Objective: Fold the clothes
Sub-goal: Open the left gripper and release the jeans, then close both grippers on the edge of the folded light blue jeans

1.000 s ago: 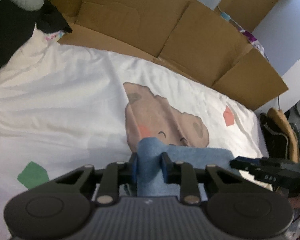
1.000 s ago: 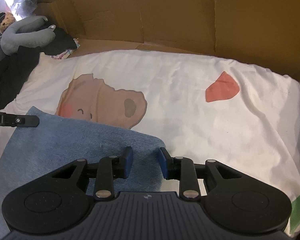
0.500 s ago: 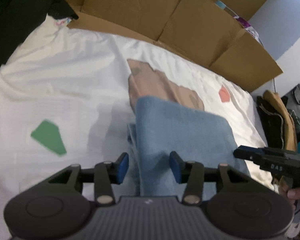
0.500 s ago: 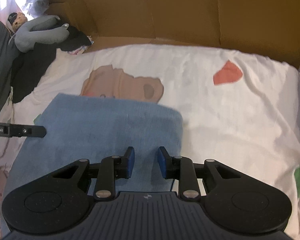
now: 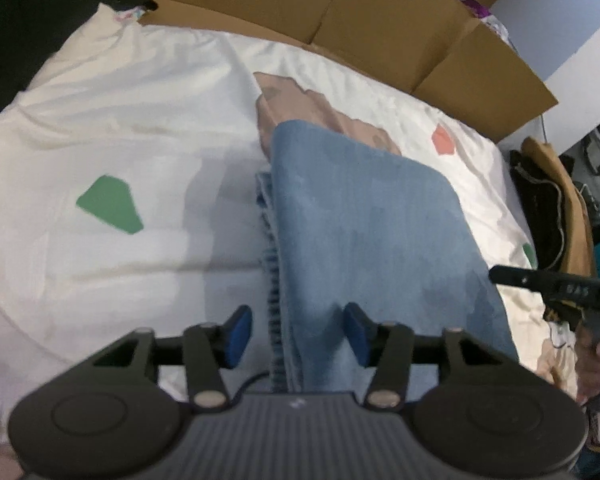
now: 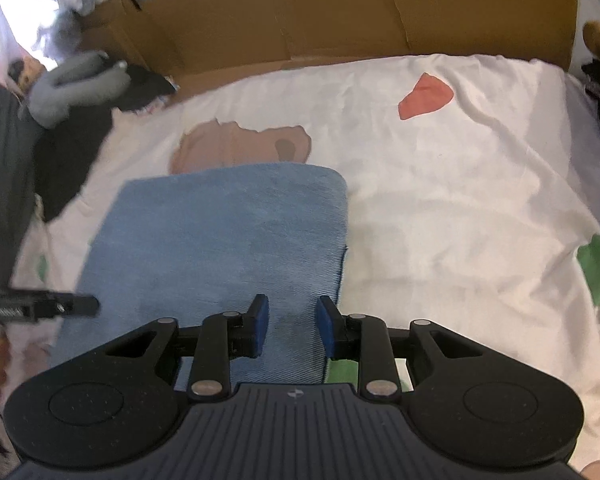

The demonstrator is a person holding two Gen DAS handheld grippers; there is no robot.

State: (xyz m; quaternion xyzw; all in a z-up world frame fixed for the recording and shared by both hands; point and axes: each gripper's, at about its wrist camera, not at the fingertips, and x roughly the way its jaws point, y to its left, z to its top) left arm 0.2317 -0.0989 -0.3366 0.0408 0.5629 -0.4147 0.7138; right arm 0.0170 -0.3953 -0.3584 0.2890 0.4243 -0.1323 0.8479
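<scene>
Left wrist view: looks down over a folded blue denim garment, probably jeans, lying on a white bedsheet printed with a brown bear and green and coral patches.
Garment position: near the middle of the sheet, covering the lower part of the bear print; rounded fold edge at the far end, stacked hem edges along the left side, which suggests a fold just laid down.
Left gripper: fingers spread apart, having just been opening; near left edge of the denim passes between the blue pads, neither pad pressing on it. Reads as a release, cloth left to settle flat.
Right wrist view: same garment seen as a tidy blue rectangle, far edge rounded, right edge straight.
Right gripper: fingers parted by a narrow gap, hovering over the near right corner of the denim; no cloth pinched between the pads. Opening slightly in the last instant.
Other gripper in each view: dark finger of the right tool at the right edge of the left view, of the left tool at the left edge of the right view, one at each side of the garment, fitting a two-handed fold.
Surroundings: flattened cardboard along the far side of the bed; grey plush toy and dark clothing at the far left corner, well apart from the denim.
Stage, as a judgement: one fold complete, both tools letting go; a further fold or smoothing likely left.
</scene>
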